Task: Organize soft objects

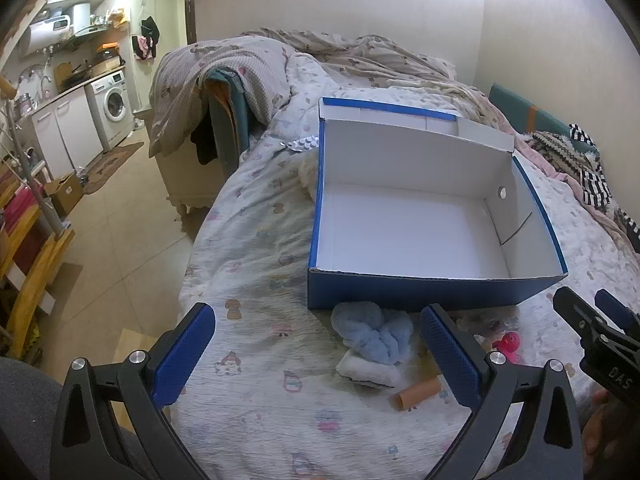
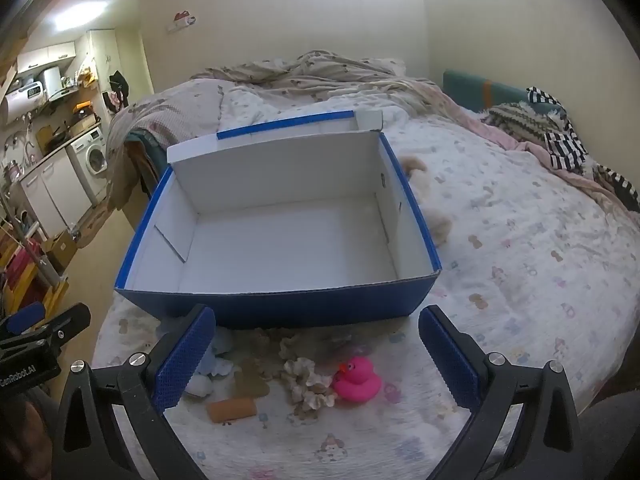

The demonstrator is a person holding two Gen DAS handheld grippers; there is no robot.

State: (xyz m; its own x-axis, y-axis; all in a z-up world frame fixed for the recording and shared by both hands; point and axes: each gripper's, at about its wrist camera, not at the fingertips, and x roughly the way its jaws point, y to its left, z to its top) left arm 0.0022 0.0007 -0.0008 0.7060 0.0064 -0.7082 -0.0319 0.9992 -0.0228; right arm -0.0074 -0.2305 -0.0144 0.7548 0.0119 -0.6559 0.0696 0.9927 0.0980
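Rigid blue cardboard box (image 2: 276, 304), white inside, on quilted bed (image 2: 520, 260); fluffy blue cloth (image 1: 374, 330), glossy pink duck (image 2: 357, 379) beside its near wall. Left tongs (image 1: 316, 354), right tongs (image 2: 316, 356) spread, empty.

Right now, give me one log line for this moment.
left gripper: open, empty | right gripper: open, empty | blue box: empty | pink duck, blue scrunchie: on bed

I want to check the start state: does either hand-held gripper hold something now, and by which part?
Nothing is held. The left hand-held gripper and the right hand-held gripper are both open above the bed, with nothing between their pads.
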